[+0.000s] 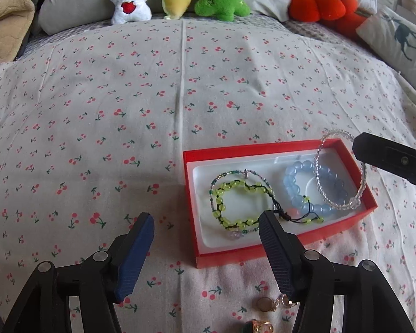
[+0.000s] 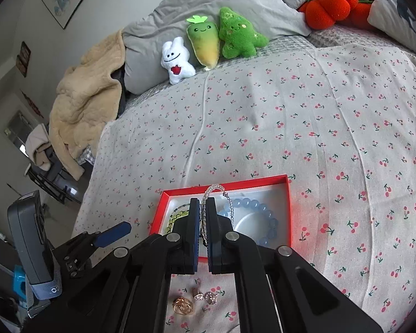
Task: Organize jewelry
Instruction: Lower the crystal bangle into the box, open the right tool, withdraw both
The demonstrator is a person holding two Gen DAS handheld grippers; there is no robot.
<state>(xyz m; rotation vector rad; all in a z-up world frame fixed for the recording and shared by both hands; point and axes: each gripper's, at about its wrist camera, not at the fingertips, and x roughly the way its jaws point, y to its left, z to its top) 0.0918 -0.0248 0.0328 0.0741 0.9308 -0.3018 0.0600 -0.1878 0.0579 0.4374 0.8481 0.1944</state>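
Note:
A red box (image 1: 190, 183) with a white insert lies on the cherry-print sheet. Inside are a yellow-green beaded bracelet (image 1: 235, 188), a thin beaded strand (image 1: 212, 194) and a blue bead bracelet (image 1: 296, 197). My right gripper (image 2: 202, 202) is shut on a clear crystal bracelet (image 2: 215, 187). In the left wrist view that clear bracelet (image 1: 323, 188) hangs tilted over the box's right end, under the right gripper (image 1: 374, 152). My left gripper (image 1: 206, 216) stands open over the box's near left corner with nothing between its fingers. One of its blue pads (image 2: 113, 231) shows in the right wrist view.
Small gold pieces lie loose on the sheet in front of the box: a rose ring (image 2: 181, 306) and earrings (image 2: 205, 297). Plush toys (image 2: 205, 41), grey pillows and an orange pumpkin cushion (image 2: 330, 2) line the far end. A beige blanket (image 2: 83, 102) hangs at the bed's left edge.

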